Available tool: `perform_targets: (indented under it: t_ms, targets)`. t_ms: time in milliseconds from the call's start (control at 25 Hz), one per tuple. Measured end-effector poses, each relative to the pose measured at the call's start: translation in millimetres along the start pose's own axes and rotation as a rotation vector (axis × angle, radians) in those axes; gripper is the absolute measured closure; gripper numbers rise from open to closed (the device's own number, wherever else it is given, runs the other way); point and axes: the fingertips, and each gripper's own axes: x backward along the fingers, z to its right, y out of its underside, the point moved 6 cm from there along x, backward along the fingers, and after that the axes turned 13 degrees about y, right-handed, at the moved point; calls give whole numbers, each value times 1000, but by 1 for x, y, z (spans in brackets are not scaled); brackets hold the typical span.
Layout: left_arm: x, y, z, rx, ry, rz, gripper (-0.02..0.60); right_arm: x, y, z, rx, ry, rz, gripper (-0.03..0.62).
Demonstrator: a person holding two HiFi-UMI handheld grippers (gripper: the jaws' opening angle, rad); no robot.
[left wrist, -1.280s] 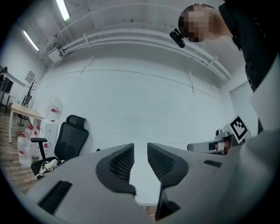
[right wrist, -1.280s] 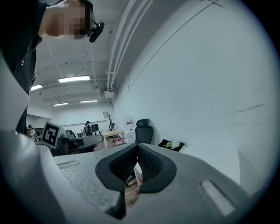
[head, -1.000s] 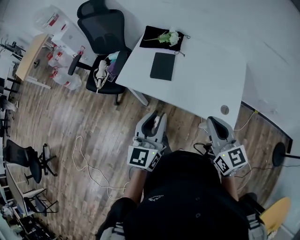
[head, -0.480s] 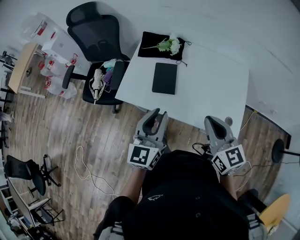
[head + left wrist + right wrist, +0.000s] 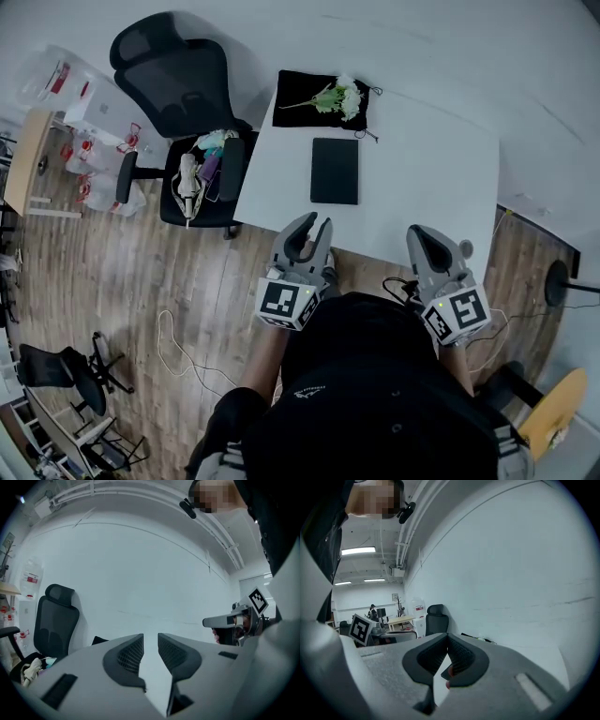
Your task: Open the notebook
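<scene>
A black notebook lies closed on the white table, a little left of its middle. Both grippers hover over the table's near edge, short of the notebook. My left gripper is just in front of the notebook's near end, and its jaws stand a narrow gap apart with nothing between them. My right gripper is further right, with its jaw tips together and nothing held. The left gripper view does not show the notebook.
A black cloth with a bunch of flowers lies at the table's far left corner. A black office chair piled with items stands left of the table. Cables trail on the wooden floor. A white wall lies beyond the table.
The person has stepped towards the table. Both grippers now reach over its near edge, and the notebook lies closer in front of the left gripper. The jaws look unchanged.
</scene>
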Motion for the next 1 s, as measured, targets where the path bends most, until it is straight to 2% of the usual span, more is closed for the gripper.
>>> perform_targets:
  t_ms: [440, 1000]
  targets:
    - [-23, 40, -68, 40, 33, -143, 488, -49, -6, -17, -13, 59, -16, 589]
    - [-53, 112, -115, 124, 63, -311, 488, -81, 3, -23, -8, 116, -96, 589]
